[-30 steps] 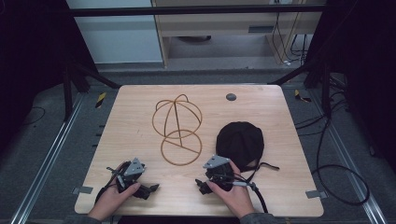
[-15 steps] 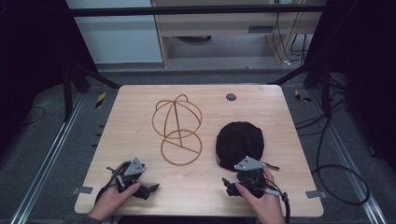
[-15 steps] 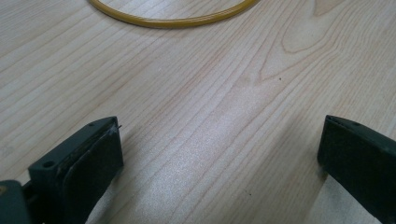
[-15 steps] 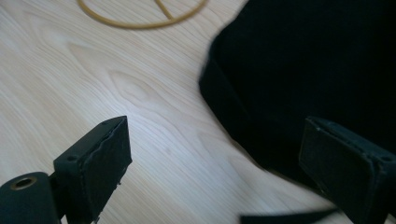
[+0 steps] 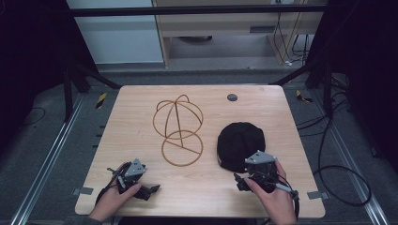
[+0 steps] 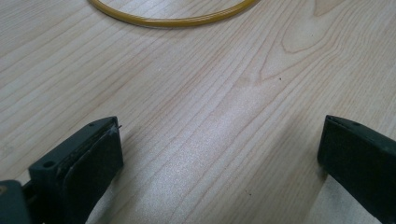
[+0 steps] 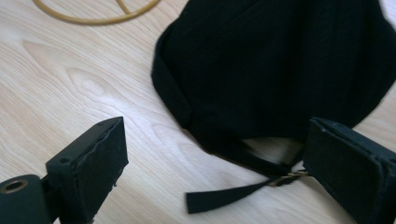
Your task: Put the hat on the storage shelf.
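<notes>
— Where does the cap lie from us right now?

— It sits on the right half of the tabletop, directly ahead of our right gripper and close to it. In the right gripper view the cap has its back edge toward us, with the strap and its small buckle trailing out onto the wood just before the jaws.

— So which hand do we use?

— The right one, we'd judge. Our left gripper is well apart from the cap, down at the near left edge, with the wire hat stand between the two sides.

— How do the jaws stand?

— Our right gripper is spread wide and holds nothing; one jaw is beside the buckle end of the strap, though we cannot tell whether it touches. Our left gripper is also spread wide, over bare wood, with the ring of the stand's base ahead of it.

— And the stand from the cap?

— To the cap's left and slightly farther back, near but apart. A push straight forward should meet the cap's rear rim first.
</notes>
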Demonstrator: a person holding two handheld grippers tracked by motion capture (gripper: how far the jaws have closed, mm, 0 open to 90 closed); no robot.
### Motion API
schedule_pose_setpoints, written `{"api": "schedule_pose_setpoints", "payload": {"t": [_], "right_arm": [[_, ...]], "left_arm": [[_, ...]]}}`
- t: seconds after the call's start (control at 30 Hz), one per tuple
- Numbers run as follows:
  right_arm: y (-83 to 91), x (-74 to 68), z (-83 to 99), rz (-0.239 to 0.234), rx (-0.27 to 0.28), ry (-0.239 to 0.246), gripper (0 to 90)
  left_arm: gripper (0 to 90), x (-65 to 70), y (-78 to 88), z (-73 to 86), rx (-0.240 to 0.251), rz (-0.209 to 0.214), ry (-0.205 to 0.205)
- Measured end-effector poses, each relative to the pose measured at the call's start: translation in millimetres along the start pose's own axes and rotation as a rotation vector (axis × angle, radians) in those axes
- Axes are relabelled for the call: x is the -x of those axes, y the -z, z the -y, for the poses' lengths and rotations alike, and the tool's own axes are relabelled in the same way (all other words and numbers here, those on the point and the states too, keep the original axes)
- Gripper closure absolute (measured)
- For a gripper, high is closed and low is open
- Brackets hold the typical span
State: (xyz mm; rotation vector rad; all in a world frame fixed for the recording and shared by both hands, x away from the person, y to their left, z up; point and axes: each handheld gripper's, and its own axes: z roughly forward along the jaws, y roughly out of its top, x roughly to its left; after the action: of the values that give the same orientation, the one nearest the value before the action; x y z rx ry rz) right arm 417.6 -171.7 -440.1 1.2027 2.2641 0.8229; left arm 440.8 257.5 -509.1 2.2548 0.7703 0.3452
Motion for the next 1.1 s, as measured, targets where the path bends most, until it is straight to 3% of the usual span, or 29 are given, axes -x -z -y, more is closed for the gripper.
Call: {"api": "schedule_pose_setpoints", "payload": {"t": [0.07, 0.1, 0.2, 0.23, 0.27, 0.3, 0.4, 0.43, 0.73, 1.07, 1.1], "right_arm": [[2.8, 5.1, -7.0, -0.004, -0.015, -0.001, 7.1], [6.9, 9.6, -15.7, 0.005, -0.051, 0.018, 9.1], [10.0, 14.5, -24.1, 0.004, -0.068, 0.043, 9.0], [12.8, 21.0, -35.9, -0.018, -0.096, 0.054, 9.1], [12.8, 21.0, -35.9, -0.018, -0.096, 0.054, 9.1], [15.5, 25.1, -47.1, 0.003, -0.129, 0.098, 10.5], [17.3, 30.6, -58.5, 0.014, -0.15, 0.12, 12.2], [18.7, 36.9, -69.5, -0.002, -0.165, 0.125, 13.2], [17.1, 53.6, -108.7, -0.061, -0.217, 0.215, 17.4], [4.4, 68.8, -133.5, -0.112, -0.277, 0.239, 31.6], [0.2, 70.1, -135.8, -0.137, -0.279, 0.232, 32.6]], "left_arm": [[0.0, 0.0, 0.0, 0.0, 0.0, 0.0, 0.0], [0.0, 0.0, 0.1, 0.0, -0.001, 0.0, 0.0], [0.0, 0.0, 0.1, 0.0, -0.001, -0.001, 0.0], [0.0, 0.0, 0.1, 0.0, 0.0, -0.001, 0.0], [0.0, 0.0, 0.1, 0.0, 0.0, -0.001, 0.0], [0.0, 0.0, 0.1, 0.0, -0.001, 0.0, 0.0], [0.0, 0.0, 0.1, 0.0, 0.0, -0.001, 0.0], [0.0, 0.0, 0.1, 0.0, 0.0, 0.0, 0.0], [0.0, 0.4, -0.2, 0.1, 0.003, -0.001, 0.005], [0.0, 0.1, 0.0, 0.0, 0.002, -0.001, 0.002], [0.0, 0.2, -0.1, 0.0, 0.003, -0.001, 0.002]]}}
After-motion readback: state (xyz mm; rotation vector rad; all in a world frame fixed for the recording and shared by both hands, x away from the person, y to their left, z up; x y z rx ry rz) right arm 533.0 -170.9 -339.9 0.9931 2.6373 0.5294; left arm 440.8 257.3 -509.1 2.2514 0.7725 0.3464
